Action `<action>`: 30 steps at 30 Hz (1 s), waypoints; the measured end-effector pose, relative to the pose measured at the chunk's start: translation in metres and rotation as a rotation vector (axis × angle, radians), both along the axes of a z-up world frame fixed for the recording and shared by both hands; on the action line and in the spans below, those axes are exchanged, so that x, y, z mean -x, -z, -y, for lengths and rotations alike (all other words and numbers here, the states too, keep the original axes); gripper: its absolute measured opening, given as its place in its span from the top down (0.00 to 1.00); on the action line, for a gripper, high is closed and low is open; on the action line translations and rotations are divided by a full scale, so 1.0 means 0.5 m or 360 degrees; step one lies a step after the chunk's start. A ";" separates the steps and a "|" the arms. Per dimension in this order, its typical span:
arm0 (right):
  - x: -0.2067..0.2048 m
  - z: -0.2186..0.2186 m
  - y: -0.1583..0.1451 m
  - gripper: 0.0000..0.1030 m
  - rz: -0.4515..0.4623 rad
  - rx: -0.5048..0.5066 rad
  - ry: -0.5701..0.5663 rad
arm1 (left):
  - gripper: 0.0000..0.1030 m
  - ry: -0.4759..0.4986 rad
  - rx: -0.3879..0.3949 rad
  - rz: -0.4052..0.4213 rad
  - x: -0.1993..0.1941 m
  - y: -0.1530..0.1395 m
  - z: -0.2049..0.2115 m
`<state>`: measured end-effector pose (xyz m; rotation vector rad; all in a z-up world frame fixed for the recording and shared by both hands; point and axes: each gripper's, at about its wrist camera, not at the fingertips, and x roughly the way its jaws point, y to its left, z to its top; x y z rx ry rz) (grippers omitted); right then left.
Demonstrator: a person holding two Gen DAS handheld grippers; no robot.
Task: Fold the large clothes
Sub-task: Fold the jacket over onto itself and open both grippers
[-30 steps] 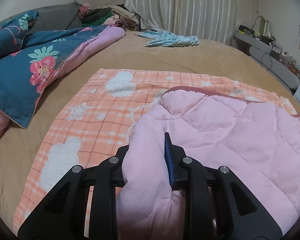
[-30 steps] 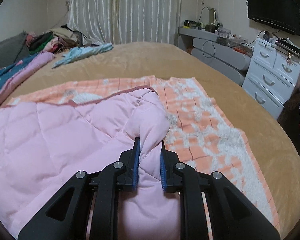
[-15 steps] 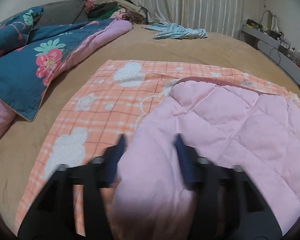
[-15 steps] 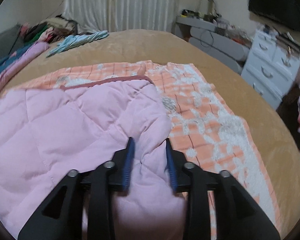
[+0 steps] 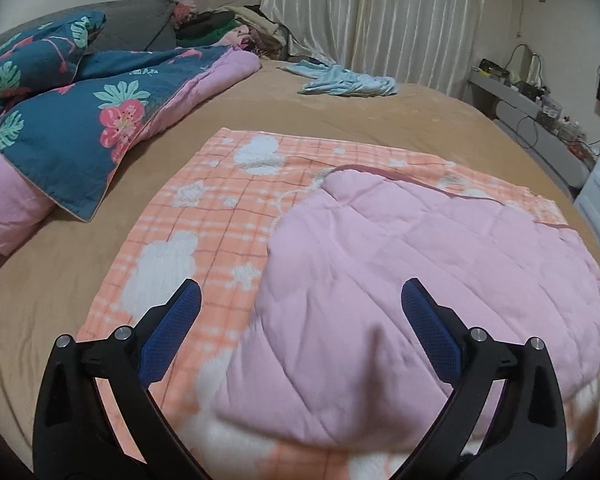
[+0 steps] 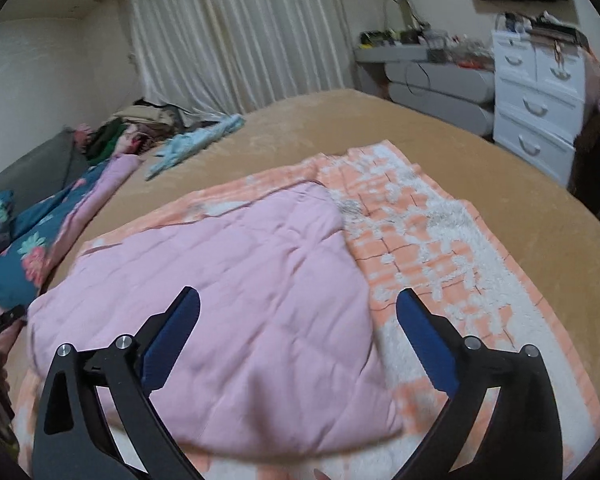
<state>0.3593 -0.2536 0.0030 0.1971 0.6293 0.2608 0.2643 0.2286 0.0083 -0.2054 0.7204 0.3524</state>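
Observation:
A pink quilted garment (image 5: 400,292) lies spread flat on an orange checked blanket (image 5: 204,224) on the bed. It also shows in the right wrist view (image 6: 236,292), with the blanket (image 6: 432,240) to its right. My left gripper (image 5: 300,304) is open and empty, hovering above the garment's near left edge. My right gripper (image 6: 298,312) is open and empty above the garment's near right part. Neither gripper touches the cloth.
A blue floral duvet (image 5: 68,128) with pink lining is heaped at the left. A light blue garment (image 5: 344,84) lies at the far side of the tan bed (image 5: 380,120). A clothes pile (image 6: 140,128) is by the curtain. White drawers (image 6: 536,96) stand at right.
Both grippers were shut on folds of the pink garment; both have opened and let go. The garment has dropped flat onto the blanket, and both grippers have lifted back.

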 end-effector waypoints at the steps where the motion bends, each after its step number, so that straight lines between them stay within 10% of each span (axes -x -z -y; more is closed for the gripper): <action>1: 0.021 -0.004 -0.012 0.04 0.0034 0.0001 -0.0013 | 0.09 0.0010 -0.0004 0.0000 0.008 -0.003 0.005; 30: 0.212 -0.007 0.014 0.04 0.0046 0.0003 0.0035 | 0.09 0.0149 -0.0168 -0.0016 0.160 -0.015 0.150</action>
